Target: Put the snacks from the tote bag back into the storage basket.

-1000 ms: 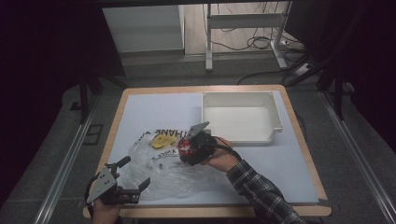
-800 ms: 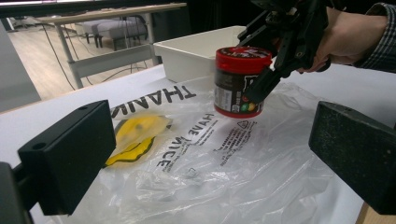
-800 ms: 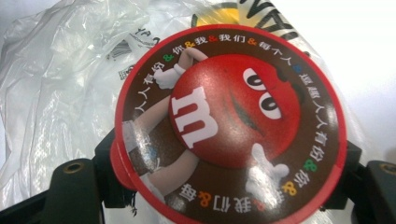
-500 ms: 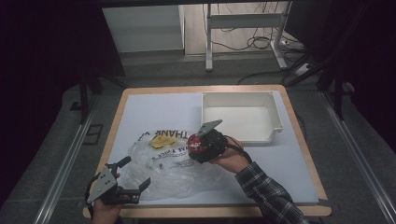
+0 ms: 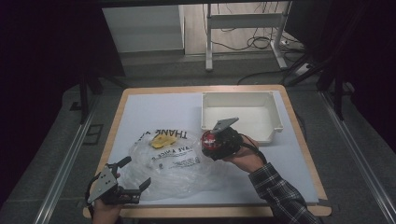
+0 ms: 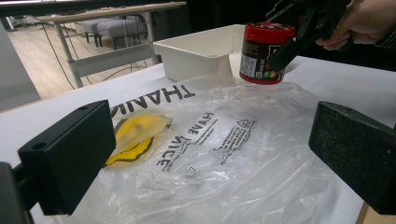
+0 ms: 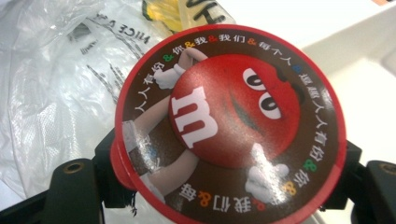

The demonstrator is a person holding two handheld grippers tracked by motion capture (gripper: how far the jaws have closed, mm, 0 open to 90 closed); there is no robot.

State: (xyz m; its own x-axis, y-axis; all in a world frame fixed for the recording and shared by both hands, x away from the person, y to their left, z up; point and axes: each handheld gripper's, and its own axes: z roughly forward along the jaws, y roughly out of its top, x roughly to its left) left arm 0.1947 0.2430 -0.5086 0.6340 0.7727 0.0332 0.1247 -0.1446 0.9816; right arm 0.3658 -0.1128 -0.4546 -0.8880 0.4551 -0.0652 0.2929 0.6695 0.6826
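Right gripper point(image 5: 215, 142): jaws clamped on a red-lidded candy jar point(image 5: 210, 140), one pad on each side of its body. In the right gripper view the round lid point(image 7: 231, 123) faces the camera, a red cartoon candy character printed on it, with the black jaws low at either side. In the left gripper view the jar point(image 6: 266, 52) hangs upright, clear of the plastic bag point(image 6: 224, 140) below it and just in front of the bin's near wall. In the high view it sits off the bag's right edge, near the front left corner of the white bin point(image 5: 278, 122).

Left gripper point(image 5: 122, 185): jaws spread wide with nothing between them. It rests at the near left edge of the table, tips at or just over the bag's near edge; can't tell if they touch it. In the left gripper view both black pads frame the bag.

Bag point(image 5: 175, 161): clear, crumpled, flat on the table, black lettering printed on it, a yellow item point(image 5: 161, 141) showing through at its far left part.

Surface: white sheet on a table point(image 5: 299, 140) with a wooden rim. White bin at far right, interior bare where visible.

Room: dim, grey floor, metal rails on both sides, a desk frame point(image 5: 243, 28) and loose cables beyond the table. A plaid sleeve point(image 5: 280, 196) comes in at bottom right.
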